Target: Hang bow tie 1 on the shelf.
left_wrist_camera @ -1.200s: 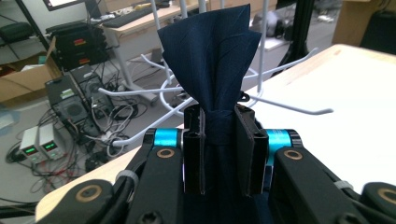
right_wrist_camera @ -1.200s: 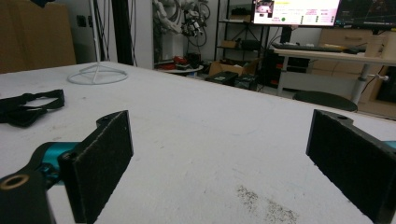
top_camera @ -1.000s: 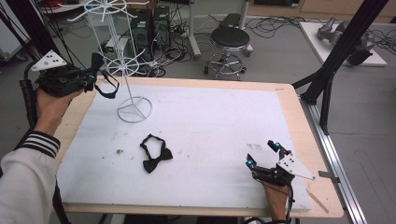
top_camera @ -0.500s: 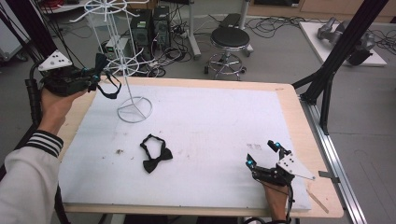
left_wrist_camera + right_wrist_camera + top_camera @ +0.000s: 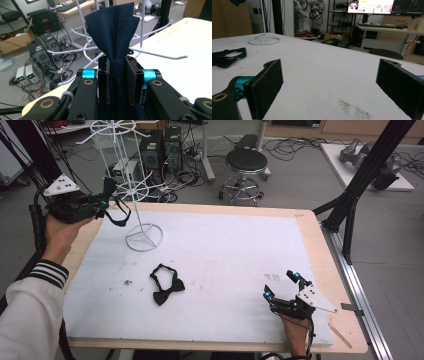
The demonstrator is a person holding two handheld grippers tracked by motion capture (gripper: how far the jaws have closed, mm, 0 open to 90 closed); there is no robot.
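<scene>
Left gripper [image 5: 117,82] clamped on navy bow tie [image 5: 113,30] right by rack [image 5: 127,180], hanging step underway, strap needs looping over a hook next; right gripper [image 5: 284,290] wide apart, resting on tabletop [image 5: 225,250].

Black left gripper [image 5: 117,82] — cyan collars, brass screws, grey plate — above a white, black-striped sleeve [image 5: 47,272].

A black stool [image 5: 244,161] stood on the floor beyond the worktop [image 5: 310,230], beside dark computer cases [image 5: 161,146] and tangled cables [image 5: 295,147].
</scene>
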